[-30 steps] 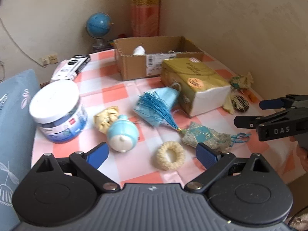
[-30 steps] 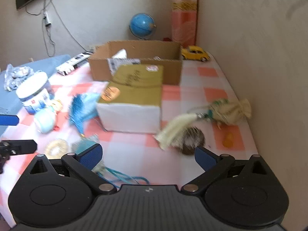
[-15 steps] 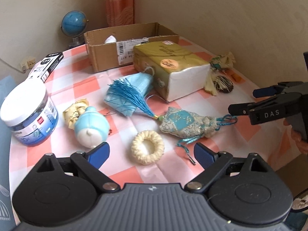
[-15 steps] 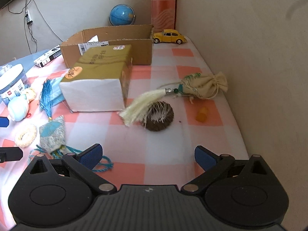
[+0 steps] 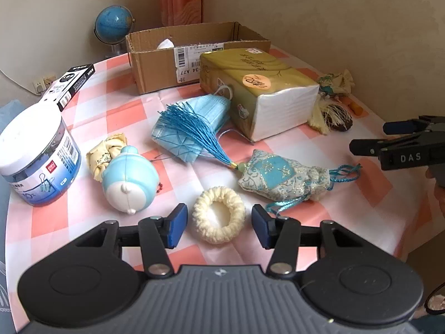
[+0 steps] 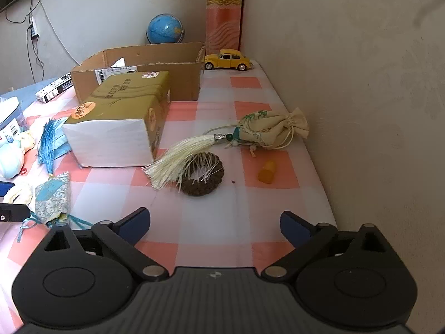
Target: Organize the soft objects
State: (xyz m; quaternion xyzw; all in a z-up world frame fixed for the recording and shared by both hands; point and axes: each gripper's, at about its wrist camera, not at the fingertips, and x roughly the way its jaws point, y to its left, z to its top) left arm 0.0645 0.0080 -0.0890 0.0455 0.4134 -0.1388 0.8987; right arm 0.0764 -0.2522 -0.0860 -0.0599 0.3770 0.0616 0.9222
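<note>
- Left gripper (image 5: 219, 224) is closing around the fluffy cream scrunchie ring (image 5: 219, 218), pads not touching it yet, lined up for a grab.
- Right gripper (image 6: 214, 225) gapes wide, empty, short of the brown woven ring (image 6: 201, 178).
- The open cardboard box (image 5: 167, 61) waits at the back, probably the drop-off.

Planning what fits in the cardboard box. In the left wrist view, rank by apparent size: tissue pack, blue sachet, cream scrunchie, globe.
1. tissue pack
2. blue sachet
3. and 4. cream scrunchie and globe: unsure. The scrunchie is nearest the camera, the globe farthest.
</note>
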